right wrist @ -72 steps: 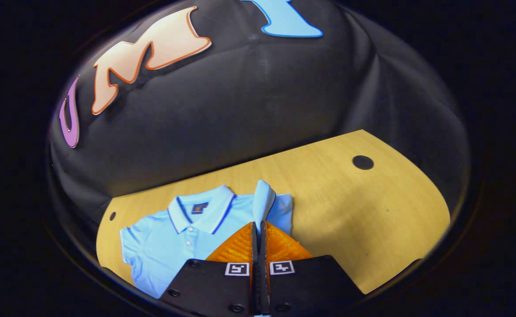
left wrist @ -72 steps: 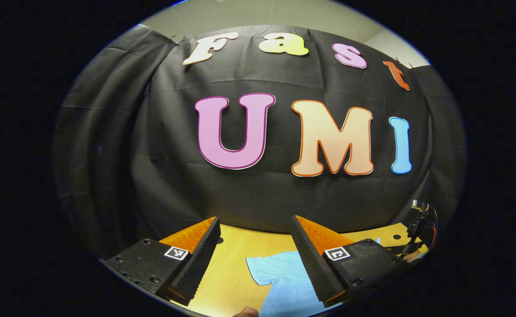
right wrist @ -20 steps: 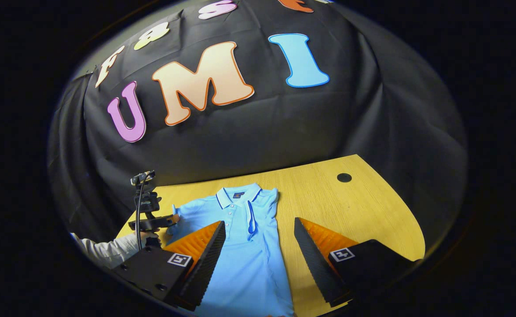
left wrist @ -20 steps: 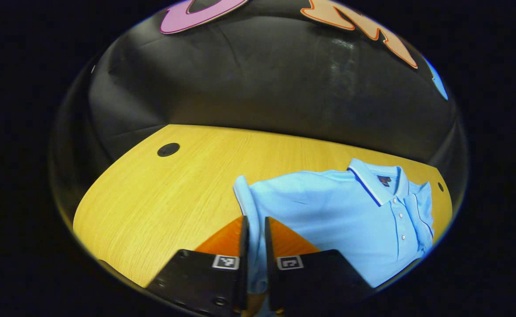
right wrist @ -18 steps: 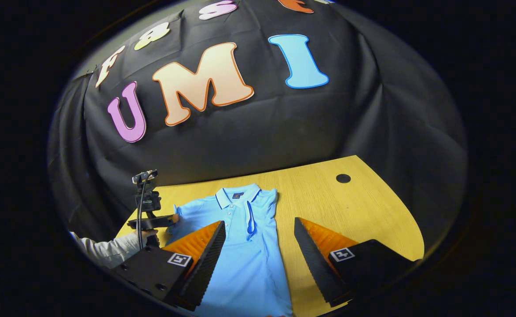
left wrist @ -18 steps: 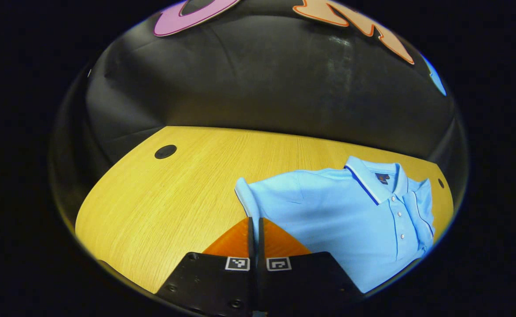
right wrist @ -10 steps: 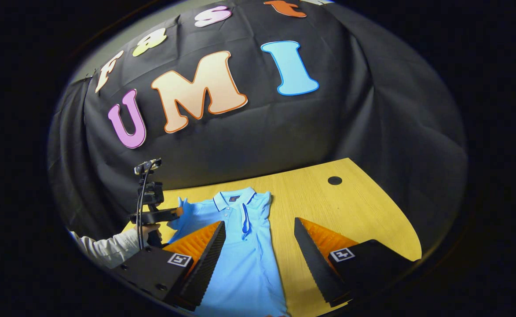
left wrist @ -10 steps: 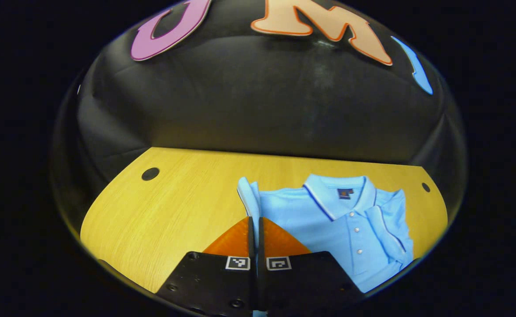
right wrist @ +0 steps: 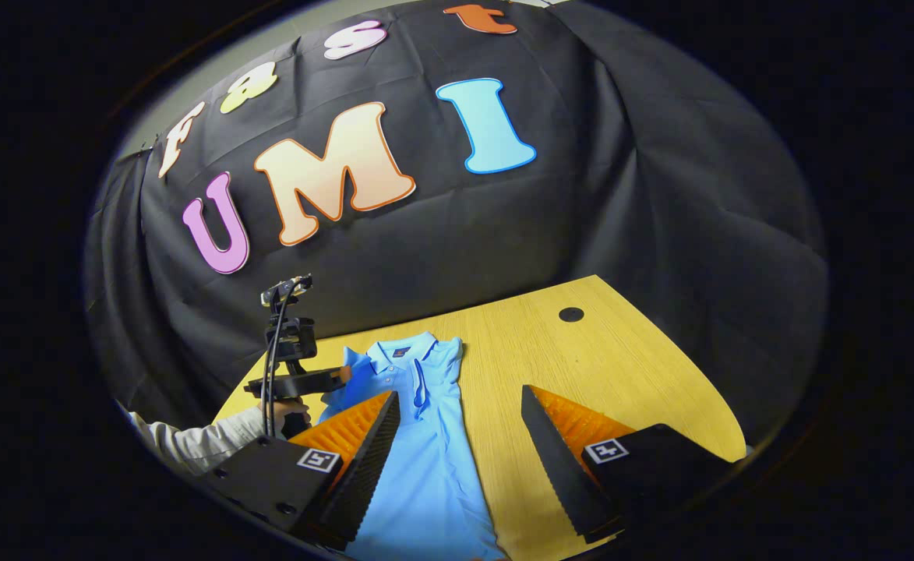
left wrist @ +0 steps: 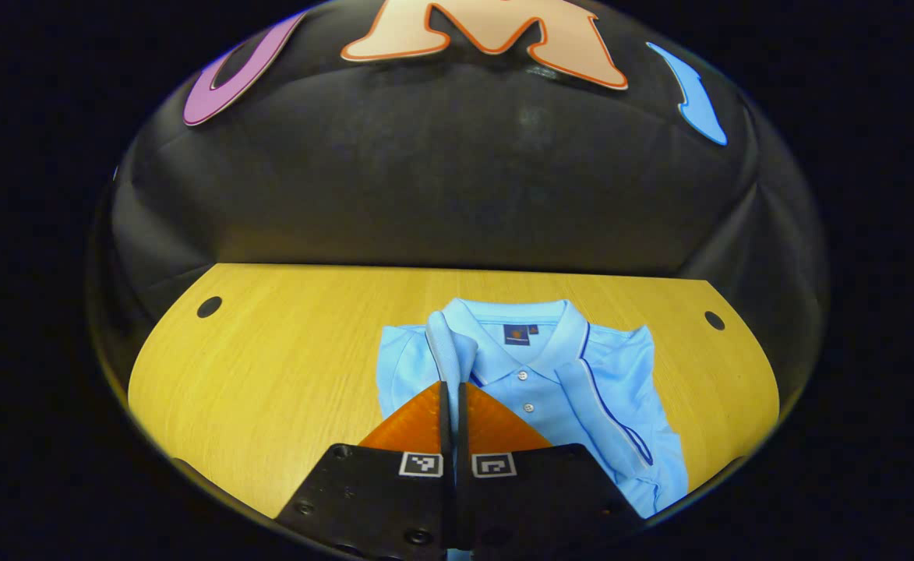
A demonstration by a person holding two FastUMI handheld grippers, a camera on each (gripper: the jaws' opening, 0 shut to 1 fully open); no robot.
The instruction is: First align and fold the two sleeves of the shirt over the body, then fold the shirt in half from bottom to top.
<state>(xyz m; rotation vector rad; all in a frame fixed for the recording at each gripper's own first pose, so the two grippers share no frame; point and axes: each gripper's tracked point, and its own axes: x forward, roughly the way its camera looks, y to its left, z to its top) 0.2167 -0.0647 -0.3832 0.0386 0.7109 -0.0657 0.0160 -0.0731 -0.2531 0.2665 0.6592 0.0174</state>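
The shirt [left wrist: 550, 389] lies collar-up on the tabletop [left wrist: 269, 366], one sleeve [left wrist: 605, 413] already folded across its front. Your left tongs [left wrist: 450, 386] are clamped on the other sleeve [left wrist: 447, 354], lifting it over the body. Your right tongs [right wrist: 460, 405] stand wide apart above the shirt's lower part, gripping nothing.

In the left gripper view the shirt's [left wrist: 550, 374] lower body runs behind the left claw [left wrist: 449, 393] and off the bottom edge. In the right gripper view its hem is cut off, and the collar label [right wrist: 400, 352] is too small to make out.
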